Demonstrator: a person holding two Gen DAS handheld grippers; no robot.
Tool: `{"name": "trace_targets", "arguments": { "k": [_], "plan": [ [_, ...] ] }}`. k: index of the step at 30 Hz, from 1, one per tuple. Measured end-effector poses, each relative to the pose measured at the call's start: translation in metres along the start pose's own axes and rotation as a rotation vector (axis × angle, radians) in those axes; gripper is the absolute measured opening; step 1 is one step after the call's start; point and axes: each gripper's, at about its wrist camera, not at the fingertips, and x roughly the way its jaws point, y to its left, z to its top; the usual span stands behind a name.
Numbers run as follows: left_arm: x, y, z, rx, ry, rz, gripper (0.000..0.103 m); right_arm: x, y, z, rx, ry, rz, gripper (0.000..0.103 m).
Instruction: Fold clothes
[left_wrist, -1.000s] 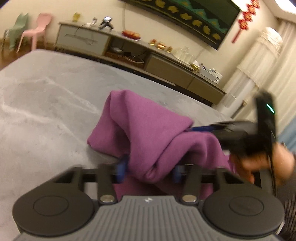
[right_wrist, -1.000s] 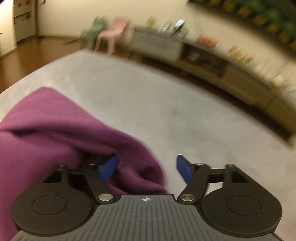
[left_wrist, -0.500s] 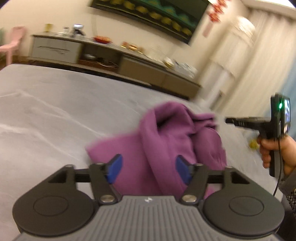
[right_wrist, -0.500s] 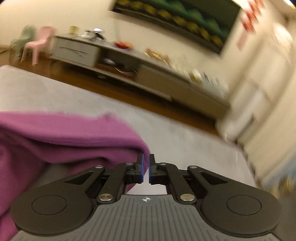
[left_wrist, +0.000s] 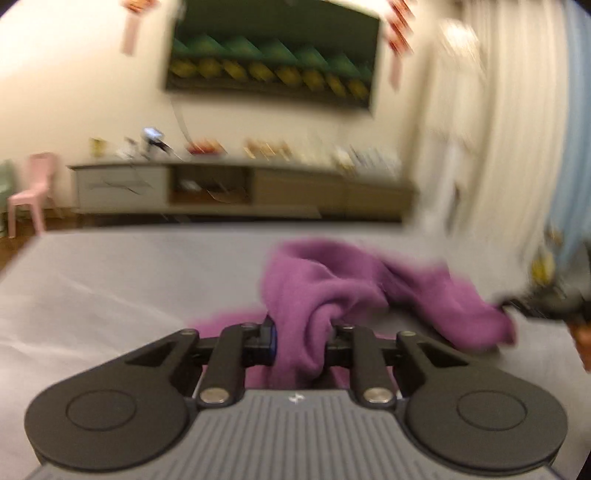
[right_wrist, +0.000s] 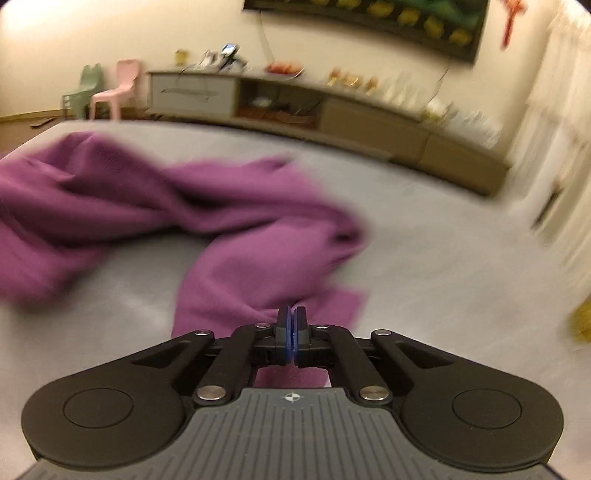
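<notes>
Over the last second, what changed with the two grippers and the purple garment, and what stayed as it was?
The left gripper, open half a second ago, has shut on a bunched fold of the purple garment. The right gripper, open a second ago, closed on the cloth's edge and has drawn it out, so the garment now lies stretched between the two. The garment is still on the grey surface, unfolded.

Warm, dim indoor light, yellowish cast. Both views smeared by motion blur (worst toward right edges). Fisheye bends the sideboard (right_wrist: 332, 114) line; dark vignette in corners. Purple garment (right_wrist: 229, 206) edges soft; near hardware sharper.
</notes>
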Motion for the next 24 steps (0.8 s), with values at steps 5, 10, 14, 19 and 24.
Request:
{"name": "trace_targets", "arguments": {
  "k": [5,10,14,19,24],
  "plan": [
    [0.002,0.046,0.000,0.050,0.119,0.101,0.026,-0.030,-0.057,-0.027,-0.099,0.091,-0.106,0.000],
    [0.007,0.052,-0.006,0.058,0.137,0.121,0.042,-0.056,-0.049,-0.031,-0.034,0.090,0.014,0.018],
    [-0.002,0.040,-0.011,0.106,0.110,0.096,0.062,-0.053,-0.014,0.006,-0.040,-0.017,0.148,0.060],
    [0.022,0.035,-0.021,0.124,0.184,0.080,0.051,0.039,0.034,0.040,-0.207,0.088,0.083,0.059],
    [0.024,0.029,-0.026,0.191,0.160,0.088,0.009,0.082,0.024,0.057,-0.174,0.136,0.160,0.013]
  ]
}}
